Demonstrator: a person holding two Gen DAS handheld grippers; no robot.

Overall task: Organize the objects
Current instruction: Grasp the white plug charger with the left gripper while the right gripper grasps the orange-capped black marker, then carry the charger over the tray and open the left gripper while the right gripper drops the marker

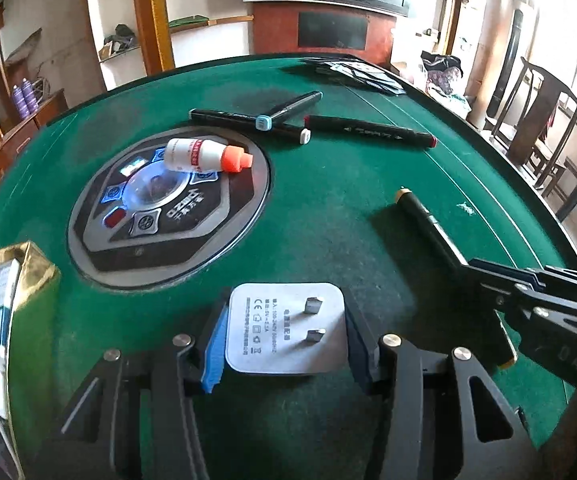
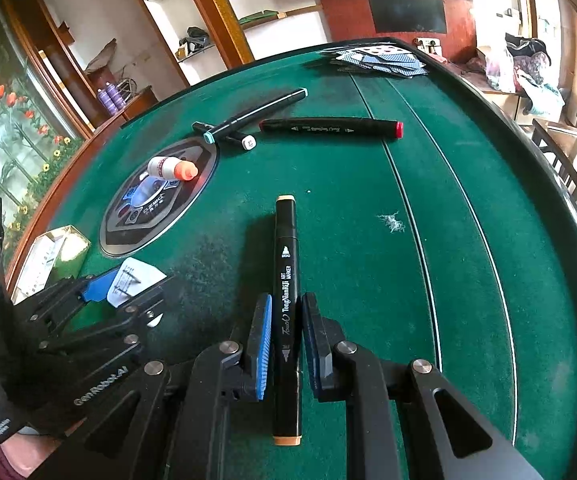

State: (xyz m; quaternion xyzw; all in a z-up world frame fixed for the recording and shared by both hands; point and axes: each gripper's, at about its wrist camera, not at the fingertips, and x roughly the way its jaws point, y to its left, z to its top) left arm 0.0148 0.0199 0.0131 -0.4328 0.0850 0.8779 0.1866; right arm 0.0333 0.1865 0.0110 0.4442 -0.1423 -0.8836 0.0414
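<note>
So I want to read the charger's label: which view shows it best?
The left wrist view: the white charger fills the foreground between the left tool's pads, label and prongs facing the camera. The right wrist view shows it small, angled and partly hidden.

White charger (image 1: 286,330); black marker (image 2: 286,312)

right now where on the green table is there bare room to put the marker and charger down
Bare felt lies right of the orange-capped marker, out toward the white fleck, and between that marker and the red-capped marker. Crowded: the round centre panel with the bottle, crossed markers, and cards.
</note>
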